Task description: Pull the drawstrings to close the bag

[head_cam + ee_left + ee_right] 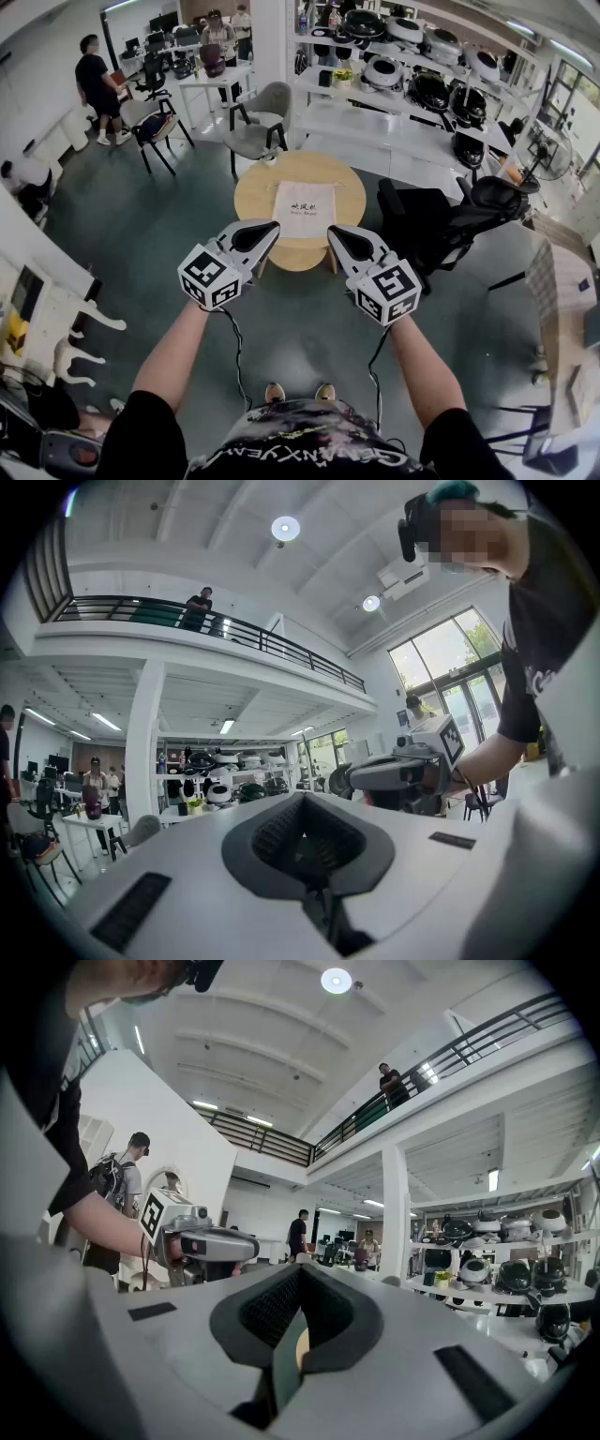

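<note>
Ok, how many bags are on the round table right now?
1: the white bag lies flat at the middle of the round wooden table. No other shows there.

Open-plan office-lab, white desks (214, 81), swivel chairs (261, 117), shelves (349, 120) of round devices (383, 70), railed mezzanine (234, 630) overhead

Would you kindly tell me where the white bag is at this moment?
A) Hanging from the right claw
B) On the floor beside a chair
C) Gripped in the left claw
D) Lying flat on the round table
D: the head view shows the bag lying flat on the table, while the left claw and right claw are both shut with nothing in them.
</note>
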A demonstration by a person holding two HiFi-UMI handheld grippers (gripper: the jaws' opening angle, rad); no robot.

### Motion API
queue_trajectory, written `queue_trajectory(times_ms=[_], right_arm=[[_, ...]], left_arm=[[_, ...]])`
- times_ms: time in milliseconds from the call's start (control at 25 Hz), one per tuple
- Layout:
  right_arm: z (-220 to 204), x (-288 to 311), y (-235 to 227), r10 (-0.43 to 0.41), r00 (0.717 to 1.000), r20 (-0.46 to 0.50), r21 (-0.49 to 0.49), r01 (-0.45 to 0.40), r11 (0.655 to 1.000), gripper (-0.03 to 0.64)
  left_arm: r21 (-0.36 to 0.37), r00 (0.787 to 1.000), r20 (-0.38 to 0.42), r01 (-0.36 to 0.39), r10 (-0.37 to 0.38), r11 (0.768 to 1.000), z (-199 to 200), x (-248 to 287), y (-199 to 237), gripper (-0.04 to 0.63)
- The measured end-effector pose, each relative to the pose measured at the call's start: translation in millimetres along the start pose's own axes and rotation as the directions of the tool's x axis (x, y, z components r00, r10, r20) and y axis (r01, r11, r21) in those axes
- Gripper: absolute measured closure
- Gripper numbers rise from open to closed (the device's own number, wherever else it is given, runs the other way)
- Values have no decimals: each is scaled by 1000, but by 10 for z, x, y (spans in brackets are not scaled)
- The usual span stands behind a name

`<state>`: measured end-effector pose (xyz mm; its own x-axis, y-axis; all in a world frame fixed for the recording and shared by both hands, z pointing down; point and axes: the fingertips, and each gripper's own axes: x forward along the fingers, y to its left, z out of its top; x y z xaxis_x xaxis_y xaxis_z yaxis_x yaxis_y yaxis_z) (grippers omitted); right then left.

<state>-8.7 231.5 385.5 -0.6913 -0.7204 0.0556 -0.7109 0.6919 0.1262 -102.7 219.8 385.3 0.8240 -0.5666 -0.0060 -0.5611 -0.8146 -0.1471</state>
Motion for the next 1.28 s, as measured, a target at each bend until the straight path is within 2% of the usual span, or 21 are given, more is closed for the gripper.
queue_trajectory(times_ms=[960, 1280], right_arm=[[-31, 58, -55, -8, 1000, -6, 19, 8, 1000, 615], [-47, 94, -87, -9, 1000, -16, 0, 9, 1000, 614]], left_arm=[[11, 1000, -21, 10, -10, 1000, -61, 63, 55, 584], [5, 999, -8, 40, -40, 999, -46, 115, 44, 583]])
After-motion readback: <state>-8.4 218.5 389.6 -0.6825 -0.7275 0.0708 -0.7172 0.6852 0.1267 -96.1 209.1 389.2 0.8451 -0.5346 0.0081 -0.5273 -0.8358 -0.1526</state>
